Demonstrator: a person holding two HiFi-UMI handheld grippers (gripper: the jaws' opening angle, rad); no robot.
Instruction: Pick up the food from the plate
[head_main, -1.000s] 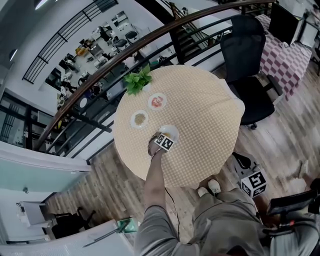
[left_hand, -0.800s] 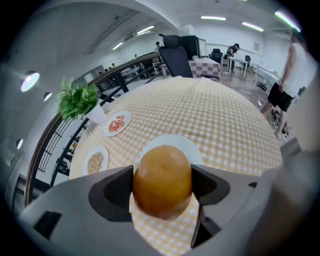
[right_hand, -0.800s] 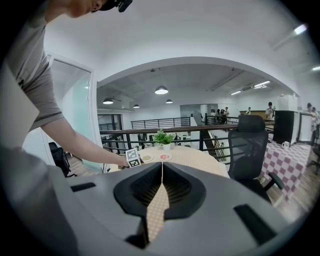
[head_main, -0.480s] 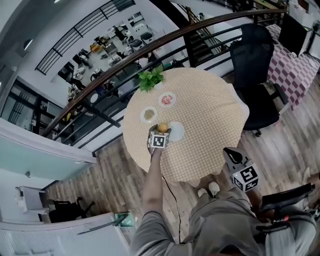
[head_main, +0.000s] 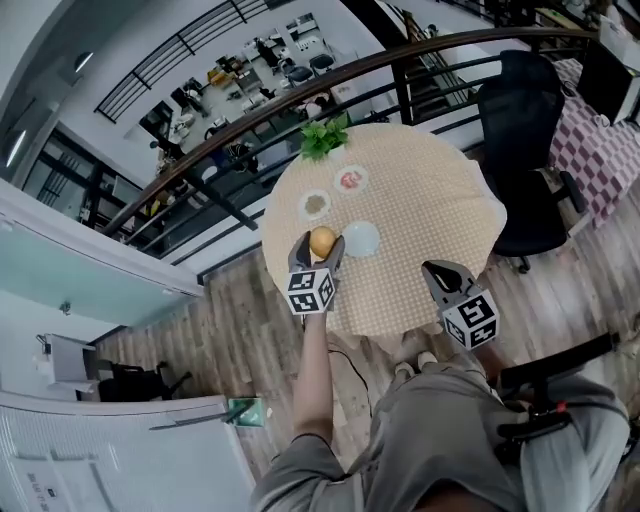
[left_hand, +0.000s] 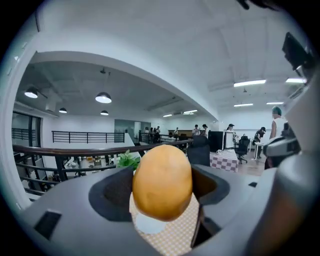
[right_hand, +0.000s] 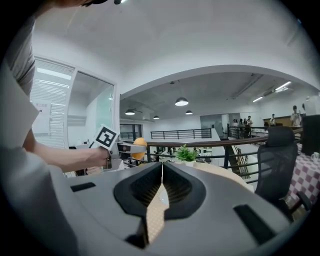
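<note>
Left gripper (head_main: 321, 250): clamped on yellow-brown food (left_hand: 162, 182), held up near white plate (head_main: 361, 240). Right gripper (right_hand: 161, 189): jaws together, by table (head_main: 430, 200) edge.

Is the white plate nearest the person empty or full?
Empty. The white plate shows bare, and the round golden food is gripped in the left claw beside it.

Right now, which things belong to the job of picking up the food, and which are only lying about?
Job: left gripper, shut on the yellow-brown food; empty white plate.
Lying about: dish of brownish food; dish of red food; potted plant; office chair; right gripper, shut, holding nothing.
</note>
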